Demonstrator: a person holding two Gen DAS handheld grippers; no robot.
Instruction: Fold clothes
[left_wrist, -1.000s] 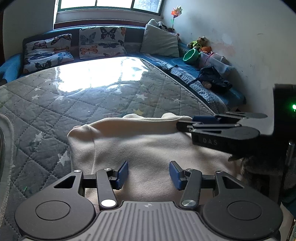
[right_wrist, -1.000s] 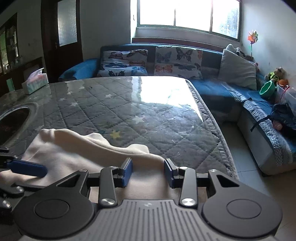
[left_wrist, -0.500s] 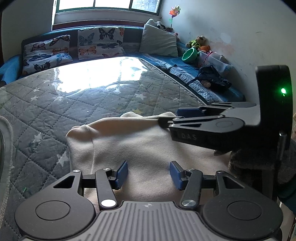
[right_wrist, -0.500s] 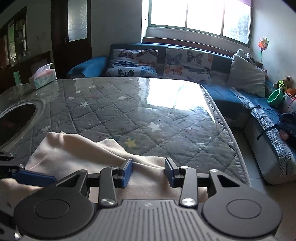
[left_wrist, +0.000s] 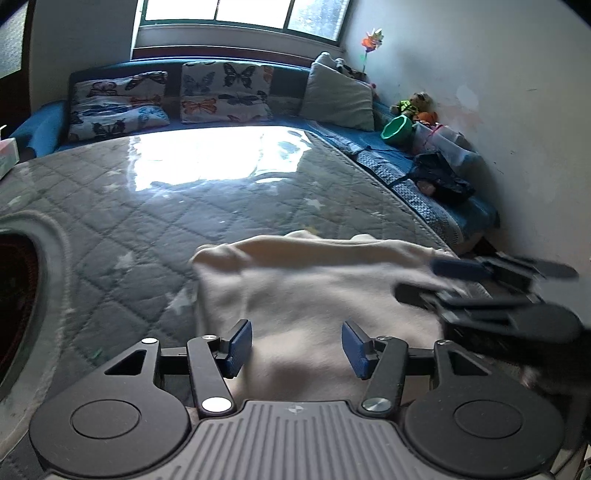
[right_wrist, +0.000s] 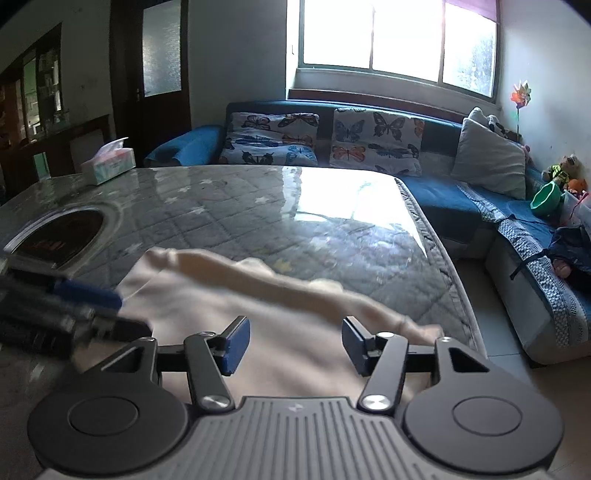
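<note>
Toward the left edge of the quilted table, a dark oval cut-out breaks the star-printed cover, and a tissue box stands at the far left corner. Next comes the left gripper, its blue pads spread apart with nothing between them, hovering over the cream garment. That garment lies bunched at the near right corner of the table, its far edge rolled into a ridge and its right side close to the table's edge. Over its right part hangs the right gripper, jaws likewise spread and empty.

The likely trouble: both claws sit over the middle of the cloth rather than at a hem, so a pinch could gather several layers and drag the heap into a lopsided fold. A pull toward the right edge could also slide the garment off the glossy cover. The grippers stand near each other and might collide.

No brand or writing is legible; motion blur smears the right gripper's side.
</note>
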